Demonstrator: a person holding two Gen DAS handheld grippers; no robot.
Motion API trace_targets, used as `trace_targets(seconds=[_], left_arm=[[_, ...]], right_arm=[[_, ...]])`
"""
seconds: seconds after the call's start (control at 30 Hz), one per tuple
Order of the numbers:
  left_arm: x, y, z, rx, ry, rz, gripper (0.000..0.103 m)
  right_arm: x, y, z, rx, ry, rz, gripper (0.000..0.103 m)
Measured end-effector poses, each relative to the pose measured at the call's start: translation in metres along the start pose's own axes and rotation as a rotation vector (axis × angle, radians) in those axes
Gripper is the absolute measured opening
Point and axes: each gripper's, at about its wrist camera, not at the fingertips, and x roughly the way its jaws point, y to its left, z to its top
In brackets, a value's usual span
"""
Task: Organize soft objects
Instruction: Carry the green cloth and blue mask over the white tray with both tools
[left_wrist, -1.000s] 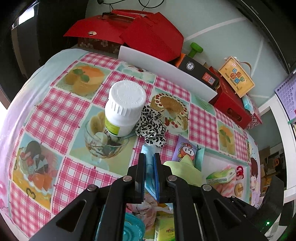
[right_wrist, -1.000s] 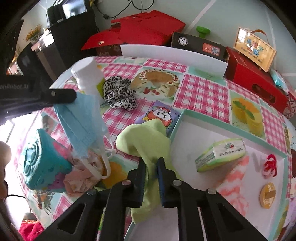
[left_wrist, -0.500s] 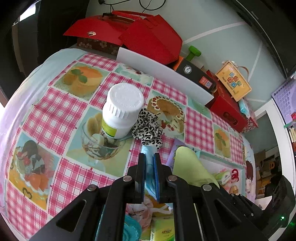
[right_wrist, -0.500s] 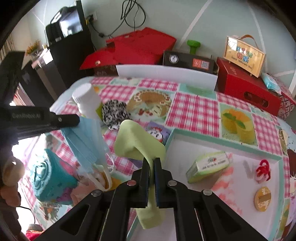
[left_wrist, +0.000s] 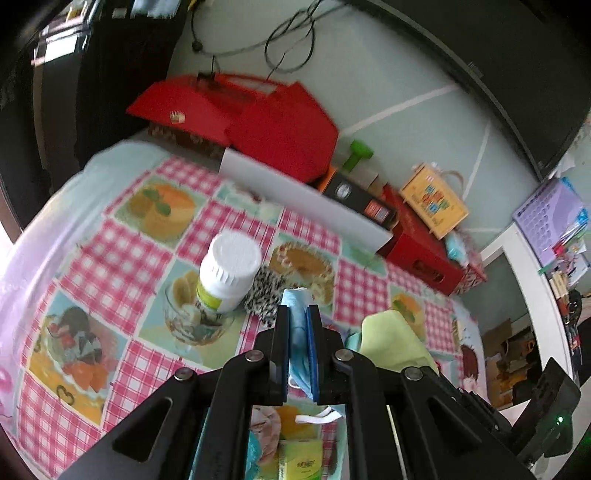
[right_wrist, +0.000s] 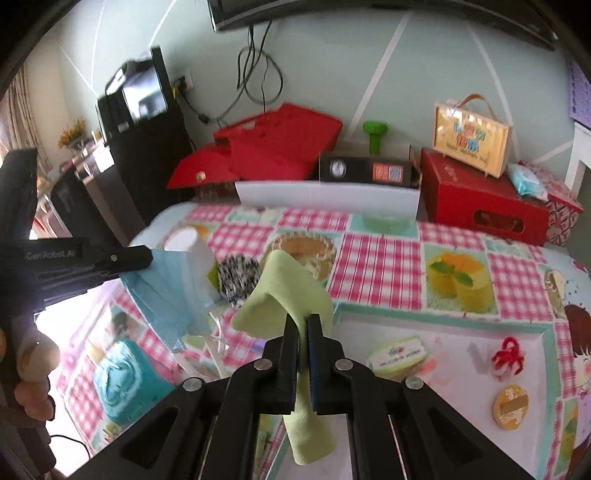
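The left gripper (left_wrist: 299, 314) is clamped on a blue face mask (left_wrist: 297, 332), whose pleated body hangs below the closed pads with a white ear loop (left_wrist: 317, 417) dangling under it. In the right wrist view the same mask (right_wrist: 162, 291) hangs clear of the checked tablecloth (right_wrist: 376, 258), in front of a white pill bottle (right_wrist: 192, 247). The right gripper (right_wrist: 303, 325) is closed on a pale green cloth (right_wrist: 291, 291); the cloth folds over above the pads and trails down between the fingers. Just behind it on the tablecloth lies a leopard-print scrunchie (right_wrist: 238, 277), beside the bottle. To the right lies a shallow white tray (right_wrist: 461, 325) with a teal rim, holding a small green packet (right_wrist: 399, 354), a red hair tie (right_wrist: 508, 356) and a round yellow disc (right_wrist: 511, 406). Lower left sits a teal object (right_wrist: 118, 380), too blurred to identify, possibly a soft toy. Red boxes (right_wrist: 480, 199) stand behind the table.
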Motion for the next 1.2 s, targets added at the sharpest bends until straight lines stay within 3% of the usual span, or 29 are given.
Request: trace_targets(seconds=[0.2,0.4,0.83,1.1,1.2], left_arm=[[-0.029,-0.017,0.005,0.033,-0.076,-0.056,0.008],[-0.033,-0.046,-0.001,0.102,-0.072,-0.135,0.008],[0.012,-0.135,-0.051,0.323,0.105,-0.222,0.008],[0.046,-0.159,-0.082,0.391,0.235,-0.227,0.008],[0.058,-0.162,-0.091,0.403,0.273,-0.213,0.008]], right_arm=[[-0.037,-0.012,0.012,0.029,-0.103,-0.013,0.005],[-0.080,-0.037,0.018,0.080,-0.200,-0.078,0.005],[-0.142,-0.120,0.008,0.239,-0.273,-0.329,0.005],[-0.145,-0.151,-0.009,0.295,-0.217,-0.403,0.005],[-0.131,-0.158,-0.013,0.311,-0.169,-0.389,0.005]])
